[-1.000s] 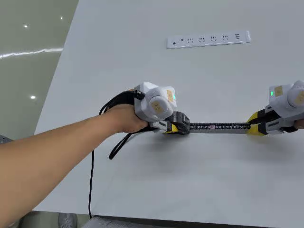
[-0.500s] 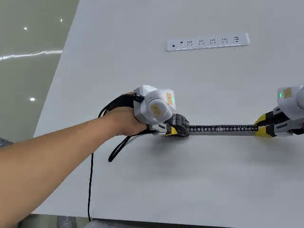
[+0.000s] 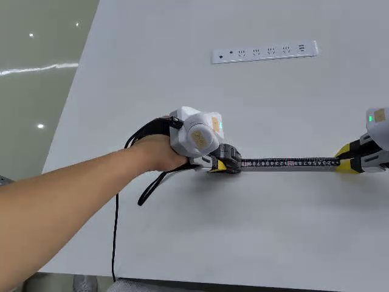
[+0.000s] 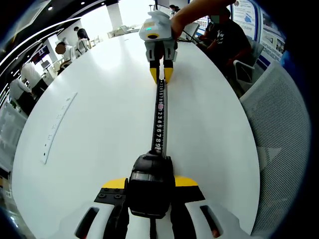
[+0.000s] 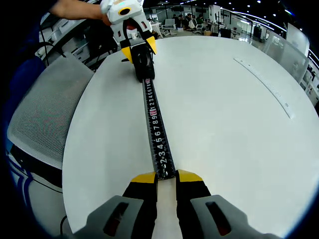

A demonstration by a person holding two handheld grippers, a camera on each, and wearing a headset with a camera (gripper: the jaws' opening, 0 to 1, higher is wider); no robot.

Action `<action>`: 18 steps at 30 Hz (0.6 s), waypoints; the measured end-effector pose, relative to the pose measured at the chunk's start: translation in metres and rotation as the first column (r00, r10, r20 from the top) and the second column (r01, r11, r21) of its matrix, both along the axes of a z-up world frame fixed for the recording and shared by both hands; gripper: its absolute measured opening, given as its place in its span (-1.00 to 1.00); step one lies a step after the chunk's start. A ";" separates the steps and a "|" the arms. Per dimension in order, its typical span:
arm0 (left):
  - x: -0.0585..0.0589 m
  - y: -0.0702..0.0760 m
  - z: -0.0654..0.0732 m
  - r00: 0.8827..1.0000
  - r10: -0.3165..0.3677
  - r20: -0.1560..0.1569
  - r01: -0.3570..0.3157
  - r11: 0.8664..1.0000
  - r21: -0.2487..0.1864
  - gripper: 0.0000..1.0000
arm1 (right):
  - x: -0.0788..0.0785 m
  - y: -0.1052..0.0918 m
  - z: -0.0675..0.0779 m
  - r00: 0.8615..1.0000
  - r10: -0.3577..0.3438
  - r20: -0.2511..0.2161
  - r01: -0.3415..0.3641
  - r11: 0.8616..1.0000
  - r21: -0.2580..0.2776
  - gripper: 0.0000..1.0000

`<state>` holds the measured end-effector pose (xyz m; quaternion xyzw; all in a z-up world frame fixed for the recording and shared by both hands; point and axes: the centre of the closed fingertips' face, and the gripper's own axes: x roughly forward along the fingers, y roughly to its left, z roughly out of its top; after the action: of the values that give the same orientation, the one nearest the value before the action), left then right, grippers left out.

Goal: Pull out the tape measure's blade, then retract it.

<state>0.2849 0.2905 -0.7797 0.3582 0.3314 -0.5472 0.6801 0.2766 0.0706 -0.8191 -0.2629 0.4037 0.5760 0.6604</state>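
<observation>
My left gripper [image 3: 216, 163] is shut on the black tape measure case [image 3: 230, 159] in the middle of the white table [image 3: 182, 73]. The case [image 4: 151, 181] sits between yellow-tipped jaws in the left gripper view. Its dark numbered blade [image 3: 289, 162] runs flat to the right along the table. At the right edge my right gripper [image 3: 346, 162] is shut on the blade's end. In the right gripper view the blade [image 5: 156, 134] runs from the right gripper [image 5: 165, 177] straight to the case [image 5: 143, 59]. The left gripper view shows the blade [image 4: 160, 115] reaching the right gripper [image 4: 162, 73].
A white power strip [image 3: 265, 52] lies at the far side of the table. A black cable [image 3: 117, 219] trails from the left hand over the near table edge. Mesh chairs [image 5: 45, 109] stand beside the table, and people sit in the background.
My right gripper has moved further right with the blade's end, so more blade is out. The left gripper and case have stayed in place.
</observation>
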 end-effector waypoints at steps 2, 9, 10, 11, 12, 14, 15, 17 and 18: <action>0.000 0.000 0.000 1.000 0.000 0.000 0.000 1.000 0.000 -0.44 | 0.000 -0.003 0.000 1.000 -0.001 0.001 0.001 1.000 -0.002 -0.83; 0.001 0.000 0.000 1.000 0.000 0.001 0.000 1.000 0.003 -0.44 | -0.001 -0.012 0.000 1.000 -0.010 -0.001 0.010 1.000 -0.012 -0.83; 0.000 0.000 0.000 1.000 0.000 0.001 0.000 1.000 0.003 -0.44 | 0.000 -0.013 0.000 1.000 -0.012 -0.001 0.012 1.000 -0.013 -0.83; 0.000 0.000 0.000 1.000 0.000 0.001 0.000 1.000 0.003 -0.44 | 0.000 -0.014 0.000 1.000 -0.013 -0.003 0.013 1.000 -0.014 -0.83; 0.000 0.000 0.000 1.000 -0.001 0.001 0.001 1.000 0.003 -0.44 | 0.000 -0.014 0.000 1.000 -0.012 -0.002 0.012 1.000 -0.015 -0.83; 0.000 0.000 0.000 1.000 -0.001 0.001 0.001 1.000 0.003 -0.44 | 0.001 -0.016 -0.001 1.000 -0.013 -0.003 0.013 1.000 -0.016 -0.83; 0.000 0.000 0.000 1.000 -0.001 0.001 0.001 1.000 0.003 -0.44 | 0.001 -0.017 -0.001 1.000 -0.012 -0.002 0.012 1.000 -0.018 -0.83; 0.000 0.000 0.000 1.000 -0.003 0.001 0.003 1.000 0.004 -0.44 | 0.002 -0.018 -0.001 1.000 -0.013 -0.002 0.013 1.000 -0.017 -0.83; 0.000 0.000 0.000 1.000 -0.003 0.001 0.003 1.000 0.004 -0.44 | 0.002 -0.019 -0.001 1.000 -0.014 -0.002 0.014 1.000 -0.016 -0.83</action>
<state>0.2854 0.2905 -0.7798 0.3602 0.3315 -0.5475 0.6787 0.2790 0.0520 -0.8204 -0.2647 0.4111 0.5683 0.6618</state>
